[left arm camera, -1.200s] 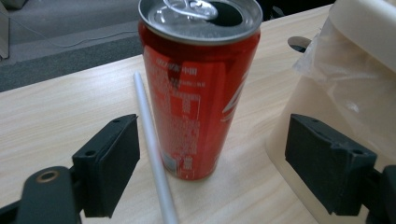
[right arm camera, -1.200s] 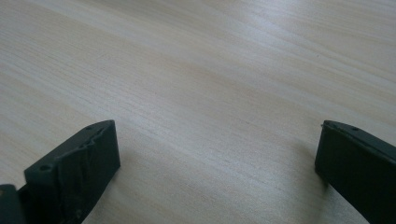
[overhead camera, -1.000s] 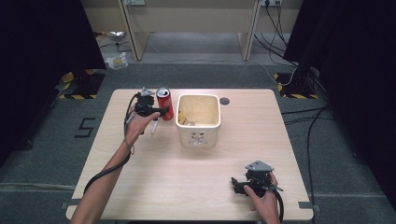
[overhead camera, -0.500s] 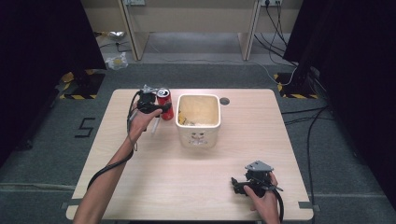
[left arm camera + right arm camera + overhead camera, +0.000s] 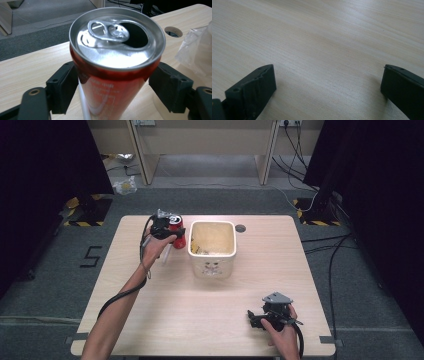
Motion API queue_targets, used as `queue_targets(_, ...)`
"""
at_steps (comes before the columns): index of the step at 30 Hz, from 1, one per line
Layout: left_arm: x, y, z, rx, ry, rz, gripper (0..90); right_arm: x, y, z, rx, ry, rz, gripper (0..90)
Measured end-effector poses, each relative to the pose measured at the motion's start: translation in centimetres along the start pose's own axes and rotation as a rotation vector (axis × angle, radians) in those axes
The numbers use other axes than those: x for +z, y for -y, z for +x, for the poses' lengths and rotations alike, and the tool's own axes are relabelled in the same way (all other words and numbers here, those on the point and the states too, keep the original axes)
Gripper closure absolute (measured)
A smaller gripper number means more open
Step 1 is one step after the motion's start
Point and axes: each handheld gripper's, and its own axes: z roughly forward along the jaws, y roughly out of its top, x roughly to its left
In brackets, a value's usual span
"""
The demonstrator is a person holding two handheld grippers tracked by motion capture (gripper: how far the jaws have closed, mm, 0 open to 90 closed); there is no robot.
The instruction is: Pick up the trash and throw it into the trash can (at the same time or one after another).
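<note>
Left gripper [image 5: 117, 90], jaws just closing around the red drink can [image 5: 116, 75] at frame centre, should squeeze squarely, keeping it upright.

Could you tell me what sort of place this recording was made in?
Probably a lab or studio set up for recording handling tasks: a lone wooden table on grey carpet, black curtains at both sides, hazard-taped stand bases, and loose cables across the floor.

A black "5" [image 5: 91, 256] is marked on the grey floor left of the table; the red can's [image 5: 112, 75] print is too blurred to read.
</note>
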Motion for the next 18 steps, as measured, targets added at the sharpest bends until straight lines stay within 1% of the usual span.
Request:
queue_targets(2,0.1,-0.1,0.0,0.004,0.005,-0.006,32.7,0.0,0.0,0.0,0.000,-0.001,0.000,0.2)
queue_targets(3,0.1,-0.1,0.0,0.012,0.012,-0.006,32.7,0.0,0.0,0.0,0.000,-0.001,0.000,0.2)
queue_targets(6,0.0,-0.2,0.1,0.012,0.000,-0.002,33.5,0.0,0.0,0.0,-0.001,-0.001,0.000,0.2)
queue_targets(8,-0.2,-0.2,0.2,0.010,-0.003,-0.009,33.7,0.0,0.0,0.0,-0.001,-0.002,0.000,0.2)
queue_targets(10,-0.4,-0.3,0.3,0.008,-0.002,-0.006,33.8,0.0,0.0,0.0,-0.001,-0.002,0.000,0.2)
queue_targets(15,-1.5,-0.8,0.2,0.017,0.005,-0.022,34.0,0.0,0.0,0.0,-0.001,-0.002,0.000,0.2)
queue_targets(18,-2.3,-1.2,0.0,0.031,0.014,-0.023,34.0,0.0,0.0,0.0,0.000,-0.003,-0.001,0.2)
